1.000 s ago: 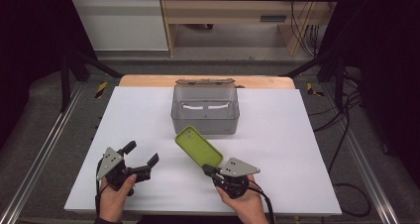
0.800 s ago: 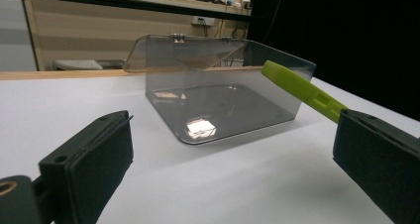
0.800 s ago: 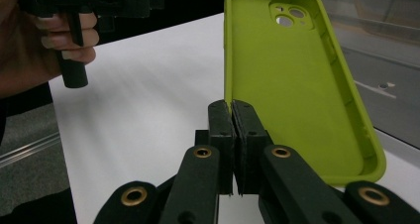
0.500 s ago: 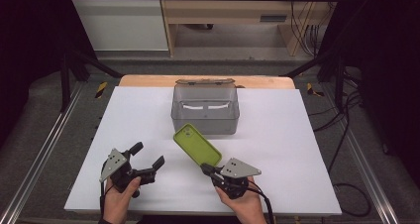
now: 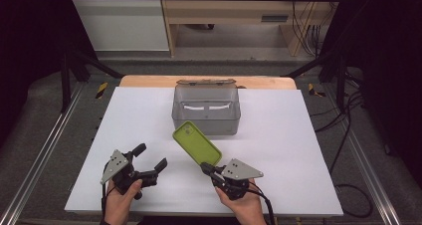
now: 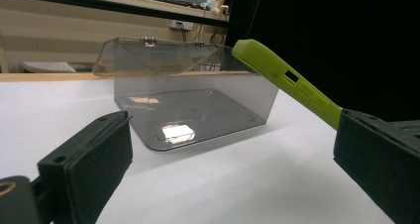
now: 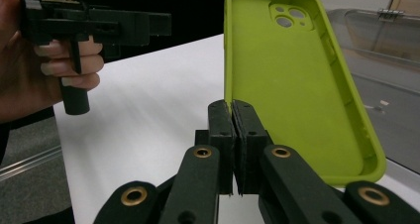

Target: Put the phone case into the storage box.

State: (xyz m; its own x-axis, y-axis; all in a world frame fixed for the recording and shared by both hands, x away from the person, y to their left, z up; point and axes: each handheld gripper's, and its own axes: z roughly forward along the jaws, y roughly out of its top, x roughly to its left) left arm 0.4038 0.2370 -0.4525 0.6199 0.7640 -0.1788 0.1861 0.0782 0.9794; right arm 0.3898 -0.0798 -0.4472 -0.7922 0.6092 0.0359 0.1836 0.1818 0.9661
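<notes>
1. My right gripper is pinched shut on the lower edge of the green phone case, gripping just the side wall; in the right gripper view the jaws are pressed together with the case standing up from them, its hollow side facing me.
2. The case is off the table, tilted up and away toward 11 o'clock from the gripper, with its camera-hole end nearest the clear box.
3. The box sits open at 12 o'clock on the white table, lid leaning back, nothing inside that I can see.
4. My left gripper hovers at 9 o'clock of the case, jaws spread and empty; in the left gripper view the case rises past the right-hand jaw without touching it.
5. I judge the step in hand to be carrying the case toward the box. With such a thin edge grip, I'd move slowly and keep the wrist steady so the case doesn't pivot.
6. I'd bring the free end over the near wall before lowering, and release only once it rests on the floor.
</notes>
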